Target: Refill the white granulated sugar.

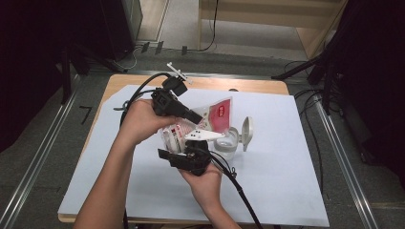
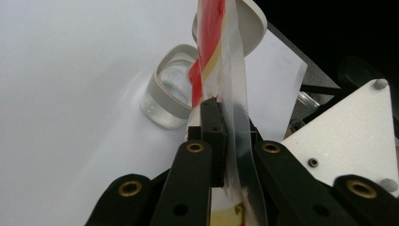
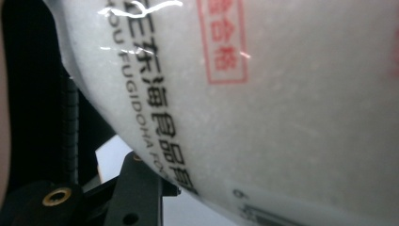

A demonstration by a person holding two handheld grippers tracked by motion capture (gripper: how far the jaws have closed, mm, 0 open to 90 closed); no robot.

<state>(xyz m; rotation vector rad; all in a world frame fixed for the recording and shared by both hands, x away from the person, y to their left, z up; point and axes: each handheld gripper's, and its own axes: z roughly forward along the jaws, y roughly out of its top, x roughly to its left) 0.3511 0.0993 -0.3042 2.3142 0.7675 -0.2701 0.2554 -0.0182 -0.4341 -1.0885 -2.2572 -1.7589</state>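
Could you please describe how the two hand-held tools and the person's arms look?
Both tools are black. The left tool and right tool each trail a black cable. Brass-coloured rivets dot the black jaw links. The right tool carries a white three-cornered plate with small screws. The person's forearms are bare, without sleeves.

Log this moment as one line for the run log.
left gripper: shut on bag top | right gripper: holding bag's lower part | jar: open, on sheet, lid flipped back
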